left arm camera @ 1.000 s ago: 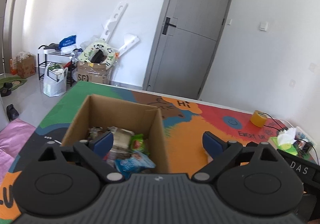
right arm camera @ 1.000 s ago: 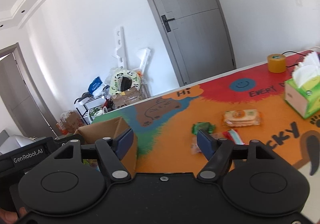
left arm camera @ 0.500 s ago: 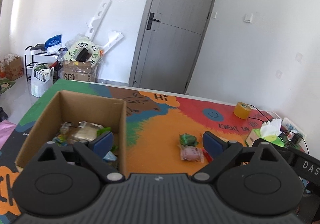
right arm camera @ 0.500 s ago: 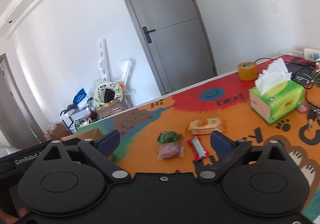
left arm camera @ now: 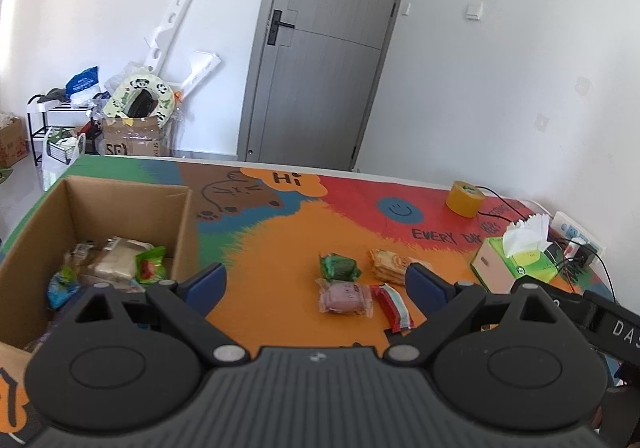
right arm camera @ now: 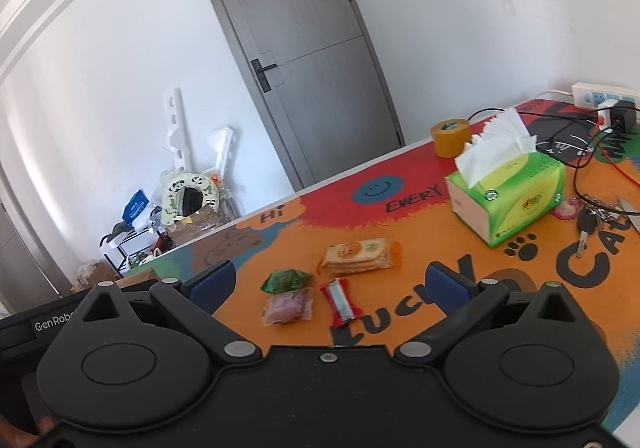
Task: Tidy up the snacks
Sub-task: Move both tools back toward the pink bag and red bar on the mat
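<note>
Snacks, loose, four items grouped mid-counter on the orange patch of the printed mat: green packet (left arm camera: pixel 338 266); pink packet (left arm camera: pixel 346 298) just in front of it; red-striped bar (left arm camera: pixel 391 306) beside the pink one; orange cracker pack (left arm camera: pixel 389 266) behind the bar. Cardboard box (left arm camera: pixel 120 207) at far left of counter (left arm camera: pixel 280 240), holding further wrapped snacks (several, overlapping). Left gripper (left arm camera: pixel 316 286): fingers spread wide, holding nothing, above the counter near the loose group. Right gripper (right arm camera: pixel 328 282): fingers likewise apart, holding nothing. Tissue box (right arm camera: pixel 508 199), green, well right of the group; yellow tape roll (right arm camera: pixel 451 137) behind it.
</note>
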Motion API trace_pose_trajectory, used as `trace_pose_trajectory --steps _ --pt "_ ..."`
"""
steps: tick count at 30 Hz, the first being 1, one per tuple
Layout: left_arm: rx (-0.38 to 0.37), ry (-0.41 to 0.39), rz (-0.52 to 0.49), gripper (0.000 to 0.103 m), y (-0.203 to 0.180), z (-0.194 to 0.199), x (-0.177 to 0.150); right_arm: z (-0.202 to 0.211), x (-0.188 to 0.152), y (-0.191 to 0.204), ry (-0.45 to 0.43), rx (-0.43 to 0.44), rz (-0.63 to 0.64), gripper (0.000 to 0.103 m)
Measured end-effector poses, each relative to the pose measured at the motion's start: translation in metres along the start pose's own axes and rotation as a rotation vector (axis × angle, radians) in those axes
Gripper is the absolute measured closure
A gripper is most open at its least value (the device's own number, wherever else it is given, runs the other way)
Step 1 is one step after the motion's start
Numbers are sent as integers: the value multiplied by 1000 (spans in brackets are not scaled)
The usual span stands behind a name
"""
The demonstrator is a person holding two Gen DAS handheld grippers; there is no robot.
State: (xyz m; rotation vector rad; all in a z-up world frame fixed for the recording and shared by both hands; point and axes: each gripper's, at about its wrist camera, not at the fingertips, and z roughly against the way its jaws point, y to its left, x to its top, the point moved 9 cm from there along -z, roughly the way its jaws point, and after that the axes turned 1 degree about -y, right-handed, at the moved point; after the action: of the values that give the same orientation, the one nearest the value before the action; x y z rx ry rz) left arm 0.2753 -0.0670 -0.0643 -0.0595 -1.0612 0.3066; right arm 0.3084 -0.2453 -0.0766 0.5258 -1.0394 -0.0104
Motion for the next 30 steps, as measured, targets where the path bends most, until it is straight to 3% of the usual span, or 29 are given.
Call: trace_pose_trajectory --steps 13,17,27,30 --pt "6 55 -11 8 -14 -40 -7 -27 -5 -26 39 -21 -24 2" --pt "24 75 9 8 -10 -53 -4 -41 -6 -28 70 -20 -30 12" --pt "33 110 12 12 -15 -91 -2 -78 -8 -28 144 0 -50 26" --pt "28 140 17 13 -16 -105 -9 -90 -15 -24 177 8 -34 38"
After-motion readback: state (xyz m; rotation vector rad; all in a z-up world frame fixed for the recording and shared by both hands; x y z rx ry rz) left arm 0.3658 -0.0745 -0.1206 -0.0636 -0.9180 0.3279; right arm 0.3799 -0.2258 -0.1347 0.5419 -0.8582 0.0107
